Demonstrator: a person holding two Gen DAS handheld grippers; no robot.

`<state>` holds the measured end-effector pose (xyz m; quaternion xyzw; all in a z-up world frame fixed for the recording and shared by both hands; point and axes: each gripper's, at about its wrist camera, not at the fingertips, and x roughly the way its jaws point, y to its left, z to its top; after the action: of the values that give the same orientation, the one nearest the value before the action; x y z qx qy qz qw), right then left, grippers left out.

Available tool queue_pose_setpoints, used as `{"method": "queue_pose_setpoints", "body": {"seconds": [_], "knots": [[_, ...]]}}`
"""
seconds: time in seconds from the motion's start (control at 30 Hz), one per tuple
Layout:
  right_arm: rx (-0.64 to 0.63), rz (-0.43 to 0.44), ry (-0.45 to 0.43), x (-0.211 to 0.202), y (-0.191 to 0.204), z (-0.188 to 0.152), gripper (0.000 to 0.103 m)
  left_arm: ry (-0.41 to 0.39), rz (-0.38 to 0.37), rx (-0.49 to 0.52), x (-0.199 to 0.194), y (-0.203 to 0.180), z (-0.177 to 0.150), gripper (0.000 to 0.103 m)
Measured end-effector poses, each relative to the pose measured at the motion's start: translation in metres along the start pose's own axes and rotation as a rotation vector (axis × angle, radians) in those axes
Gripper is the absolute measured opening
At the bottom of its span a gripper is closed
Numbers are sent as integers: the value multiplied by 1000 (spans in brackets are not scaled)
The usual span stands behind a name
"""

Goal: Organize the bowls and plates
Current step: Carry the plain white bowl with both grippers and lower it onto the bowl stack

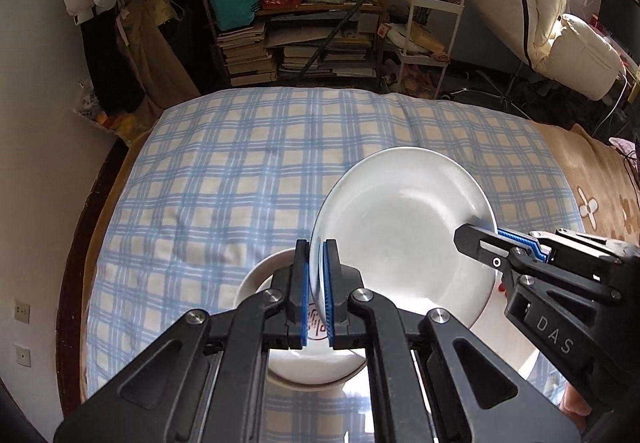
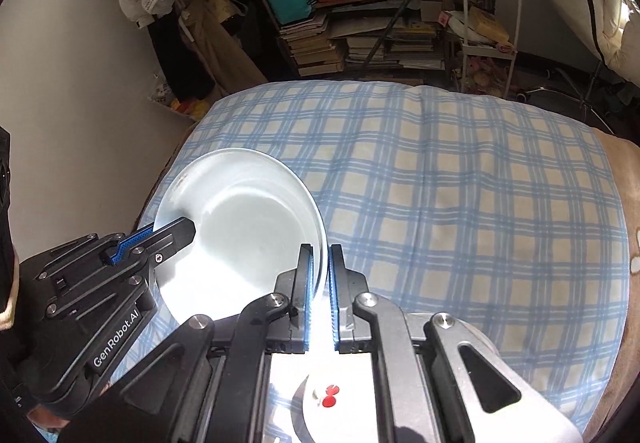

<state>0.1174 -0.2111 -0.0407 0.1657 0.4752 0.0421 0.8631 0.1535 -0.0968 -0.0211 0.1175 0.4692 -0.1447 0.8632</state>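
Note:
A white plate (image 1: 400, 235) hangs tilted above a bed covered by a blue plaid blanket (image 1: 224, 171). My left gripper (image 1: 316, 247) is shut on its near-left rim, and my right gripper (image 1: 480, 233) pinches the opposite rim. In the right wrist view the same plate (image 2: 240, 227) sits left of centre, with my right gripper (image 2: 321, 251) shut on its edge and my left gripper (image 2: 176, 229) clamped on its far side. Under the plate a white bowl (image 1: 256, 283) with red lettering rests on the blanket. A white dish with a red mark (image 2: 324, 395) shows beneath my right gripper.
Past the bed's far edge stand a bookshelf (image 1: 296, 23) stacked with books and bags, and a white trolley (image 1: 432, 31). A pale wall (image 1: 36, 147) runs along the left. A brown flowered blanket (image 1: 592, 179) covers the bed's right side.

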Motion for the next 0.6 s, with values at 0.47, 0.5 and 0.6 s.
{"method": "queue_pose_setpoints", "body": {"seconds": [0.47,0.5,0.6], "knots": [[-70,57,29,25,51,-18,8,25,13,-90,3,55,-38,6],[-69,60,29,27,51,-19,8,22,15,-95,3,56,-40,6],[-68,76,29,33,52,-22,8,14,12,-123,7,61,-45,7]]}}
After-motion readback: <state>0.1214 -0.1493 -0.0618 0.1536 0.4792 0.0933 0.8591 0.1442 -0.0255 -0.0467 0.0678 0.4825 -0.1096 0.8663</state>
